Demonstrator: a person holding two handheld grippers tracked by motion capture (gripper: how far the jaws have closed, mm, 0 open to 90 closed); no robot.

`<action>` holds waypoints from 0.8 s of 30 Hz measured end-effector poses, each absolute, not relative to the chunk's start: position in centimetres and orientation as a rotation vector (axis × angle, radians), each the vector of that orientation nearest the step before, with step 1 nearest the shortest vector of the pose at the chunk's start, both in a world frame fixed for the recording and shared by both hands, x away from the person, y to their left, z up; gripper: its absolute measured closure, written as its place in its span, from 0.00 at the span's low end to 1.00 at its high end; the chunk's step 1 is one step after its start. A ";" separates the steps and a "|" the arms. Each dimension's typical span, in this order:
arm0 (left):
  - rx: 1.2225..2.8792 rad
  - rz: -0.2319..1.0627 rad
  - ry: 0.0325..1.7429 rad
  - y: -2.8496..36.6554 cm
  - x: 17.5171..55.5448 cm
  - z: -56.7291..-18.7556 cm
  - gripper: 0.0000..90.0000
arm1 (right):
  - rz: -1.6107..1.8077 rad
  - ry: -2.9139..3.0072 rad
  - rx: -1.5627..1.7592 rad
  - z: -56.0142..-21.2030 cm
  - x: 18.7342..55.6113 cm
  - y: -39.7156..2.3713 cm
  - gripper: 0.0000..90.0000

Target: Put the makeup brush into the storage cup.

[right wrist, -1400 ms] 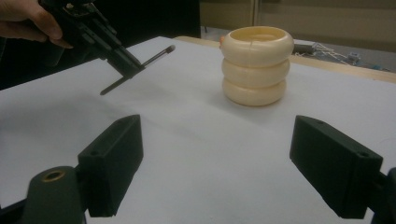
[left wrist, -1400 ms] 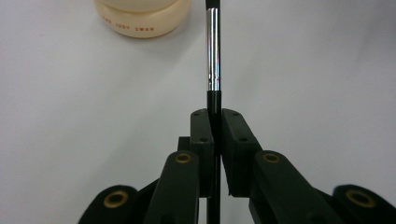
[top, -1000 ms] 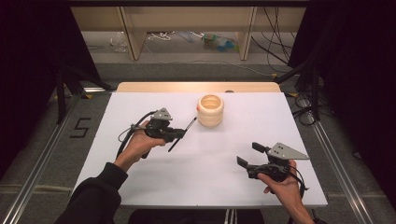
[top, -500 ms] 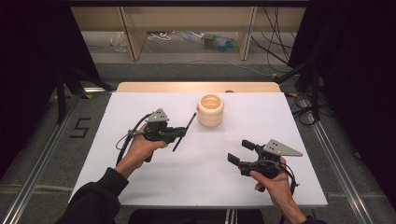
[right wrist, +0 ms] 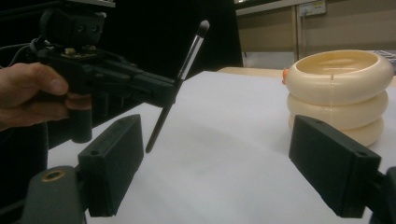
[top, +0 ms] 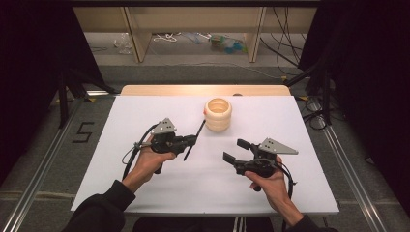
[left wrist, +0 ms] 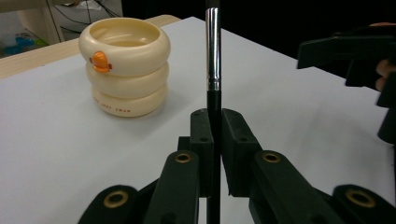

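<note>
Beside ribbed cream holder (top: 218, 114), slim brush (top: 193, 140)

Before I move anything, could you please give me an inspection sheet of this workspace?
Surface: white tabletop with a light wooden strip along its far edge.
Job's things: slim black makeup brush with a silver ferrule, held tilted off the table; cream ringed plastic cup with an orange knob, upright and open, apart from the brush.
Clutter: nothing seen on the table.
Grippers: left gripper shut on the brush handle; right gripper open, nothing between its jaws.
Cables: one black cable trails from each gripper; more lie on the floor at right.
Surroundings: wooden shelving beyond the table, small items under it; a 5 marked on the floor at left.
</note>
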State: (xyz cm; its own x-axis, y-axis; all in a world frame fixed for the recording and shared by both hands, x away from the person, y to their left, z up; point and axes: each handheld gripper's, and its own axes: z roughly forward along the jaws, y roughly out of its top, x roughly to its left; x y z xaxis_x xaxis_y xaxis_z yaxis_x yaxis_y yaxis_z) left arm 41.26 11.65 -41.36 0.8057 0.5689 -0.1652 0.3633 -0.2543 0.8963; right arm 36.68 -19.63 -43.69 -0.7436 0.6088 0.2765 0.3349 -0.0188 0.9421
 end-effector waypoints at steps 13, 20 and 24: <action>1.822 0.224 0.715 11.2 40.2 -41.8 0.93 | 1.932 2.019 1.015 -44.0 38.6 -18.0 0.34; 1.824 0.207 0.713 10.7 39.9 -41.9 0.93 | 1.970 2.042 1.058 -43.9 39.3 -16.8 0.41; 1.825 0.200 0.715 10.5 39.8 -41.9 0.93 | 2.020 2.028 1.052 -43.7 39.6 -16.2 0.45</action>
